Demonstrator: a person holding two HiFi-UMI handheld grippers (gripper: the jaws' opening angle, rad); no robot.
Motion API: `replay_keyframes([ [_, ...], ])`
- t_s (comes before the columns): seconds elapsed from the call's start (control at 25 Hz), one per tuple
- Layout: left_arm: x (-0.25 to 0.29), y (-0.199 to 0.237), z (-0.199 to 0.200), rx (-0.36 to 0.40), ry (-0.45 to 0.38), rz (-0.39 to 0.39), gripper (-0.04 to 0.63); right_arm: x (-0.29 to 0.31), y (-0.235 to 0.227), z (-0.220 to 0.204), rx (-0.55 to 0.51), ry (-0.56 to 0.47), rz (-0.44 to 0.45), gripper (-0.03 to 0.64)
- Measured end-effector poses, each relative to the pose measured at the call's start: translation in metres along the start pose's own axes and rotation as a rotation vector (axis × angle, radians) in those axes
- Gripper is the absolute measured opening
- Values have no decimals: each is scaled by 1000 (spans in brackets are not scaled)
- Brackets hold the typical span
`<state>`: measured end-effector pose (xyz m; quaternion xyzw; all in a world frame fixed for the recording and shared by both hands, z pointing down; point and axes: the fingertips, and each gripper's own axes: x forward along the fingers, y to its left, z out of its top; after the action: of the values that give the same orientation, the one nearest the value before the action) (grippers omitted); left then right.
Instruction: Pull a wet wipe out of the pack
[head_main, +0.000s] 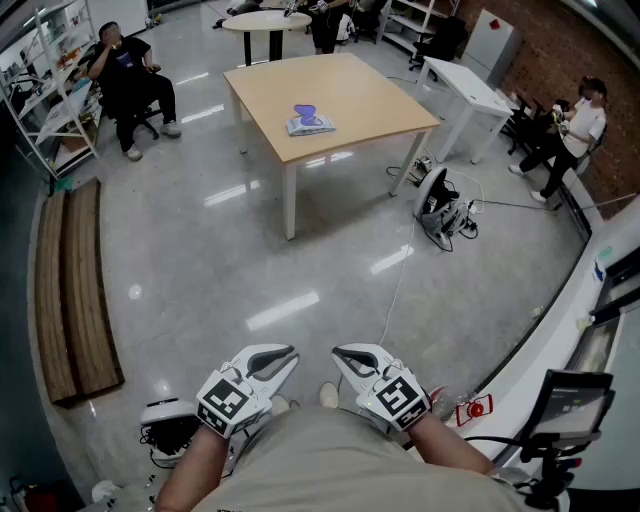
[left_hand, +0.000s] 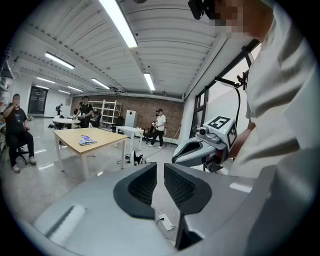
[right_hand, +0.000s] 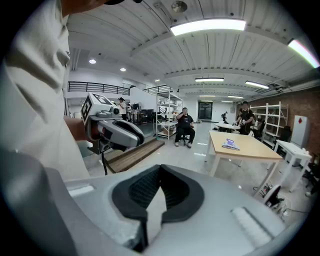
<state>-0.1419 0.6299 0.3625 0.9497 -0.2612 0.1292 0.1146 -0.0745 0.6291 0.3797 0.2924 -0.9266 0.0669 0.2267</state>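
The wet wipe pack (head_main: 310, 121), white and purple, lies on a light wooden table (head_main: 360, 95) far ahead across the floor. It also shows small in the left gripper view (left_hand: 87, 140) and the right gripper view (right_hand: 230, 144). Both grippers are held close to the person's body, far from the table. My left gripper (head_main: 290, 357) has a narrow gap between its dark pads (left_hand: 142, 187) and nothing in it. My right gripper (head_main: 341, 353) has its tips touching and holds nothing (right_hand: 160, 169). Each gripper appears in the other's view, the right gripper (left_hand: 205, 147) and the left gripper (right_hand: 117, 132).
A seated person (head_main: 128, 80) is at the back left by shelves, and another person (head_main: 580, 120) sits at the right. A white table (head_main: 465, 90), a floor device with cables (head_main: 438, 205), a wooden bench (head_main: 75, 290) and a white counter (head_main: 590, 300) surround the grey floor.
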Motion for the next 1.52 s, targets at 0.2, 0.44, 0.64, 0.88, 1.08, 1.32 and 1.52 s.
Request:
replay_keyframes([
  [0.2, -6, 5, 5, 6, 2, -3, 48, 2, 5, 3, 0, -2, -4, 2],
  [0.44, -8, 12, 10, 4, -3, -5, 44, 6, 2, 12, 2, -4, -2, 2],
  [0.64, -22, 12, 3, 7, -8, -5, 44, 12, 14, 15, 9, -20, -4, 2],
  [0.88, -27, 21, 4, -8, -15, 10, 40, 17, 15, 19, 42, -23, 8, 2],
  [1.08, -56, 34, -22, -37, -23, 47, 28, 39, 45, 14, 39, -2, 11, 2],
  [1.32, -73, 44, -44, -72, -28, 26, 6, 56, 63, 11, 51, 13, -2, 2],
  [1.52, -76, 55, -46, -89, -47, -3, 6, 69, 69, 8, 64, 39, -1, 2],
])
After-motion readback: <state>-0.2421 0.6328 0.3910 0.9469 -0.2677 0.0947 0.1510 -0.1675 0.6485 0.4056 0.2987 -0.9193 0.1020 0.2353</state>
